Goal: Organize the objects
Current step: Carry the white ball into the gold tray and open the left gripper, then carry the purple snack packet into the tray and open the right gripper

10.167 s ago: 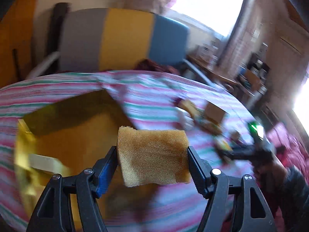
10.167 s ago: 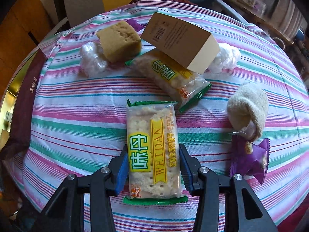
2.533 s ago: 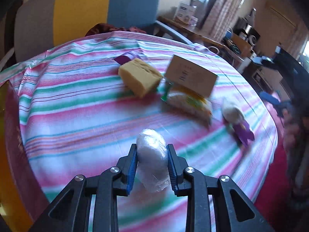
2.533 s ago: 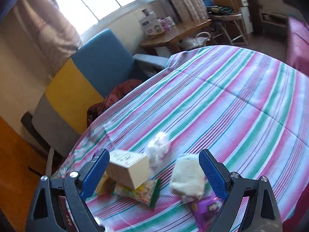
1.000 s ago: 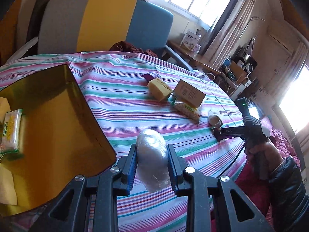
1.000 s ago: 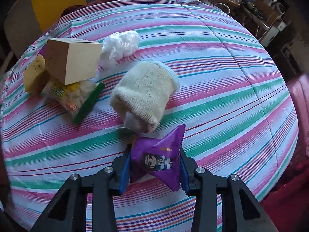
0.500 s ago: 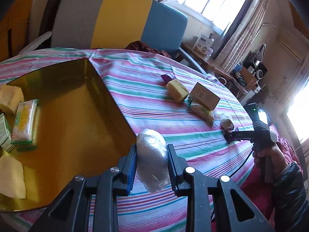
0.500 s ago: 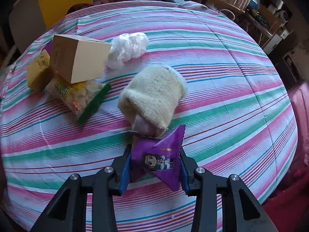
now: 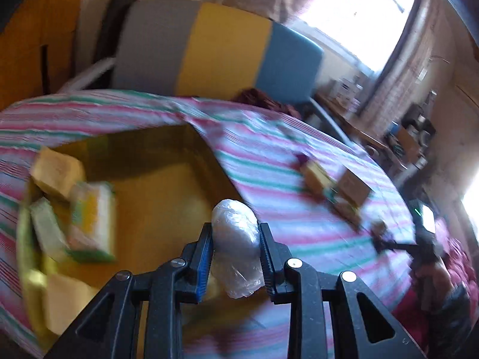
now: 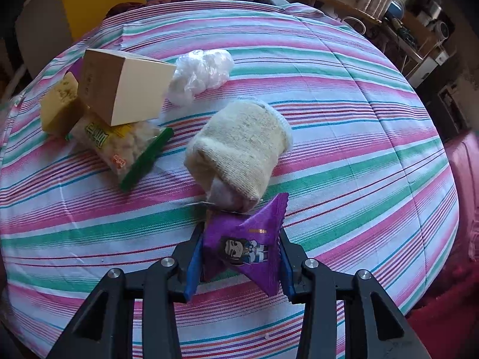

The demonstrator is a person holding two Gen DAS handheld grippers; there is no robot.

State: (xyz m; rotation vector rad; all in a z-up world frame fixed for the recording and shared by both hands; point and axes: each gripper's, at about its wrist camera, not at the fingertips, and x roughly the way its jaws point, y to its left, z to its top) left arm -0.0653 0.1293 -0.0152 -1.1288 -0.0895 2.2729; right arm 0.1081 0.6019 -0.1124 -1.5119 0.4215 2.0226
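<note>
My left gripper point(image 9: 235, 239) is shut on a white plastic-wrapped bundle point(image 9: 236, 240), held over the near right edge of a gold tray point(image 9: 167, 185). Inside the tray lie a yellow sponge point(image 9: 57, 172) and cracker packets point(image 9: 89, 215). My right gripper point(image 10: 239, 257) is shut on a purple snack packet point(image 10: 247, 245) just above the striped tablecloth point(image 10: 344, 119). Right behind it lies a rolled cream sock point(image 10: 242, 146). Farther back sit a cracker packet point(image 10: 119, 143), a cardboard box point(image 10: 122, 89), a yellow sponge point(image 10: 60, 104) and another white plastic bundle point(image 10: 203, 71).
A grey, yellow and blue chair point(image 9: 215, 51) stands behind the table. In the left wrist view a person's hand point(image 9: 431, 272) holds the other gripper at the right table edge. Shelves and clutter point(image 10: 419, 15) fill the far right of the room.
My left gripper has swung left with the plastic bundle, bringing the gold tray to the middle of its view. The right gripper has kept still with the purple packet.
</note>
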